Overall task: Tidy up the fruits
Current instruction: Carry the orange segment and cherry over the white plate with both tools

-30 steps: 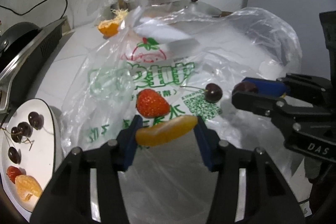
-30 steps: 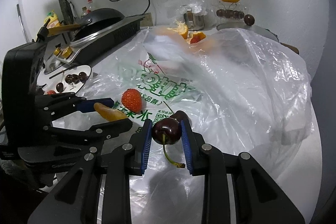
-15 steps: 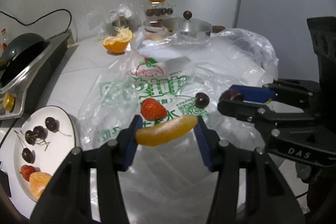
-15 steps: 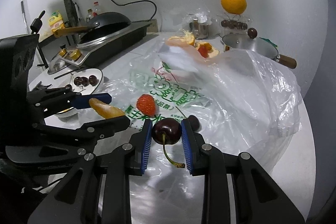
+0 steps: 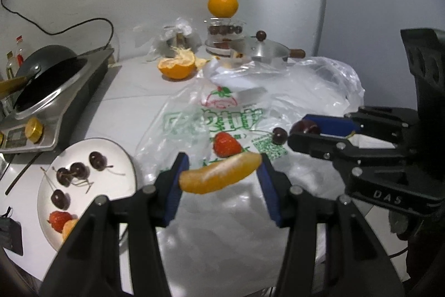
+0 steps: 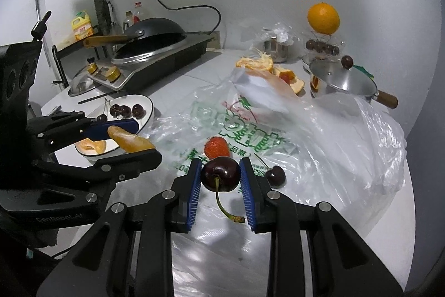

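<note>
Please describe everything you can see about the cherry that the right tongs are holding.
The cherry is dark red, nearly black, round and glossy. A thin greenish stem curves down from it toward the camera, ending in a brownish tip. The right tongs are shut on it, one blue ribbed pad on each side. It hangs in the air above the clear plastic bag, touching only the pads.

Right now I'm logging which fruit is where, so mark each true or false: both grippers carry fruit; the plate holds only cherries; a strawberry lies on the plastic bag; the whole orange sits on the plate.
1. Both grippers carry fruit. True: the left gripper clamps an orange segment, the right gripper a cherry.
2. The plate holds only cherries. False: a strawberry and an orange piece lie there too.
3. A strawberry lies on the plastic bag. True.
4. The whole orange sits on the plate. False: it rests atop a clear container by the wall.
</note>
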`<state>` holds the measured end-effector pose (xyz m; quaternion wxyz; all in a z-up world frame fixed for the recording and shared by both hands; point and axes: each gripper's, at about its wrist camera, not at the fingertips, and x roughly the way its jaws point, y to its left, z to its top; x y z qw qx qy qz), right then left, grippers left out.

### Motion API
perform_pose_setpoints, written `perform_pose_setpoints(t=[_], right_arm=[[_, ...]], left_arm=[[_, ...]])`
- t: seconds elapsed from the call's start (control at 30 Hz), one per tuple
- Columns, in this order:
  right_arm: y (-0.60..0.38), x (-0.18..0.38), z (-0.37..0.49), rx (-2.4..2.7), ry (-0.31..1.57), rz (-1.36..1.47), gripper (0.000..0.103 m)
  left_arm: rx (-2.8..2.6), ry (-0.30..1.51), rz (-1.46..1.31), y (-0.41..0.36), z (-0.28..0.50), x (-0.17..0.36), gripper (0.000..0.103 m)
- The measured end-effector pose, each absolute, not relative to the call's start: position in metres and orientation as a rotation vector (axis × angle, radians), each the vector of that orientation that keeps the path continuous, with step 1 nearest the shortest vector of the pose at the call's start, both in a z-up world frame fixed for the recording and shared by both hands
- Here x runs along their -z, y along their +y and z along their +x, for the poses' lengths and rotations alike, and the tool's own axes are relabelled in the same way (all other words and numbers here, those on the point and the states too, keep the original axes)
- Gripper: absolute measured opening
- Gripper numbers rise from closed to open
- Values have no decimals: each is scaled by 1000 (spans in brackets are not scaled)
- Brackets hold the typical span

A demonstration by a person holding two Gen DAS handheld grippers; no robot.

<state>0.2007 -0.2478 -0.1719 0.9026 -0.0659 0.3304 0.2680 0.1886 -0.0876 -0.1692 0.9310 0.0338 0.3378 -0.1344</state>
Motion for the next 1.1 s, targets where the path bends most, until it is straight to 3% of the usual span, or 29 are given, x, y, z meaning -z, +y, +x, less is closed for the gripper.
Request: perform_pose_setpoints(t=[1.1], right_arm=[[-144, 168, 188, -644, 695, -242, 29]], left_arm=[[174, 683, -44, 24, 164, 188, 51]])
